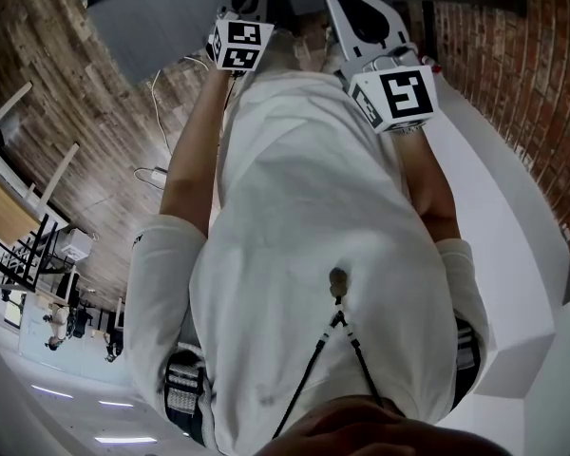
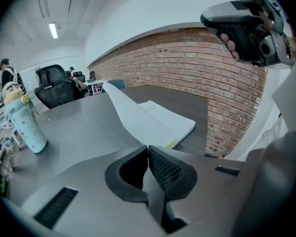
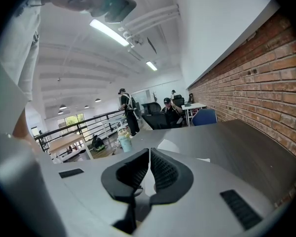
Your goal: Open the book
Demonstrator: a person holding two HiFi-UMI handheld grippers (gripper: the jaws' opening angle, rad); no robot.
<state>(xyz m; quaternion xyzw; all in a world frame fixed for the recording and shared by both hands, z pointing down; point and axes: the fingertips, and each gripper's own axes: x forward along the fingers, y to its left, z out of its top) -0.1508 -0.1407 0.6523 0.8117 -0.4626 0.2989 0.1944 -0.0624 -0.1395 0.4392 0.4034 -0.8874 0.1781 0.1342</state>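
The book (image 2: 164, 124) lies on the dark grey table (image 2: 79, 127) just beyond my left gripper (image 2: 148, 147). Its white cover or top leaf (image 2: 122, 107) curls up and leans away to the left, baring a printed page. Nothing touches the book. The left jaws are shut with nothing between them. My right gripper (image 3: 149, 150) is also shut and empty, and a sliver of white page (image 3: 170, 145) shows past it. In the left gripper view a hand holds the right gripper's body (image 2: 246, 28) high at the right. In the head view both marker cubes (image 1: 240, 44) (image 1: 396, 98) sit beyond a white-shirted torso.
A pale teal bottle with a figure cap (image 2: 25, 125) (image 3: 123, 141) stands on the table's left part. A brick wall (image 2: 197, 68) (image 3: 266, 83) runs along the right. Office chairs (image 2: 56, 89) and people (image 3: 126, 110) are at the far end. The table's edge drops off near the wall (image 2: 207, 149).
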